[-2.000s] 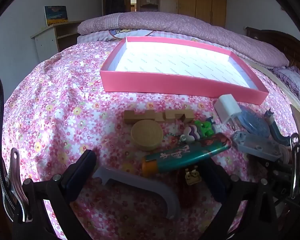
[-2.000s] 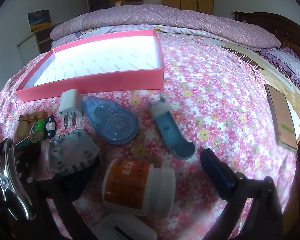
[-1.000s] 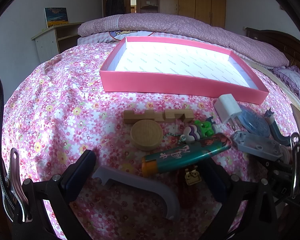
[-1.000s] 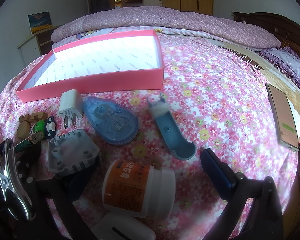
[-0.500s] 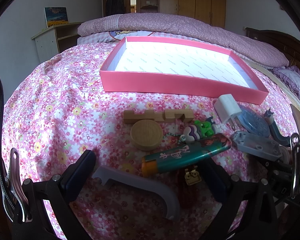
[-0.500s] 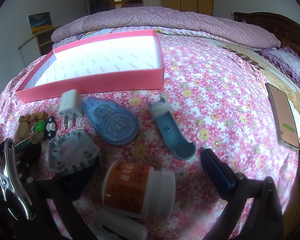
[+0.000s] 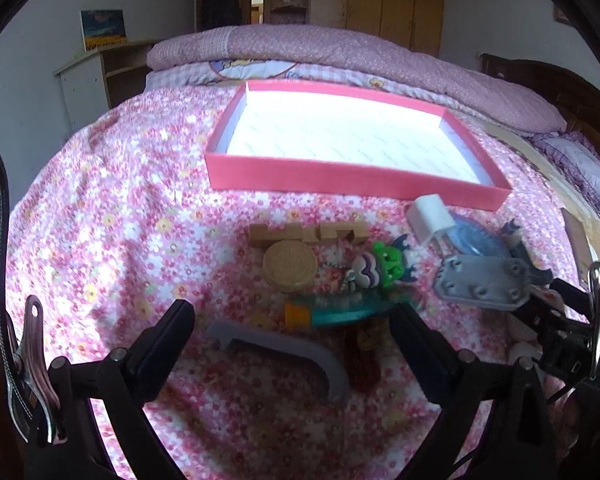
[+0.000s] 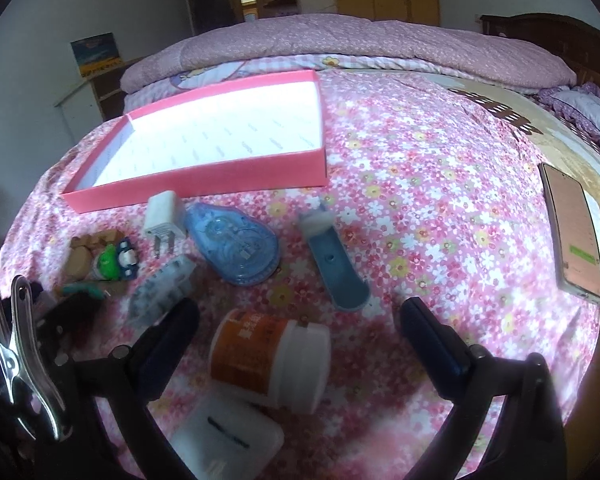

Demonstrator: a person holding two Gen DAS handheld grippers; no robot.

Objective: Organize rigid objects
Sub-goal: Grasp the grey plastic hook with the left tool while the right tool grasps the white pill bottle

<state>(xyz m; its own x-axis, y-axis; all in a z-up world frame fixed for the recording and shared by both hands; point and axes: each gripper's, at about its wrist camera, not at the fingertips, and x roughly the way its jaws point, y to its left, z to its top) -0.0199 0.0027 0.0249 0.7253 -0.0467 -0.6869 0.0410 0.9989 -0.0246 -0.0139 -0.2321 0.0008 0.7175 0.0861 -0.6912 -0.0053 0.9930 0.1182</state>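
On a bed [image 7: 100, 216] spread with pink floral cloth, small rigid objects lie scattered before an empty pink tray [image 7: 352, 182]. Both the left claw [image 7: 292, 336] and right claw [image 8: 300, 328] hover with fingers apart, the right above an orange-labelled jar [image 8: 268, 356], gripping nothing.

I see the shallow pink tray [image 7: 356, 178] lying flat and open on the bed, with the rest scattered near its front wall: white charger [image 8: 163, 216] and blue tape dispenser [image 8: 236, 244] just beside it, wooden blocks [image 7: 308, 234], round wooden disc [image 7: 289, 266], orange-labelled jar [image 8: 268, 356] lying sideways farther off.
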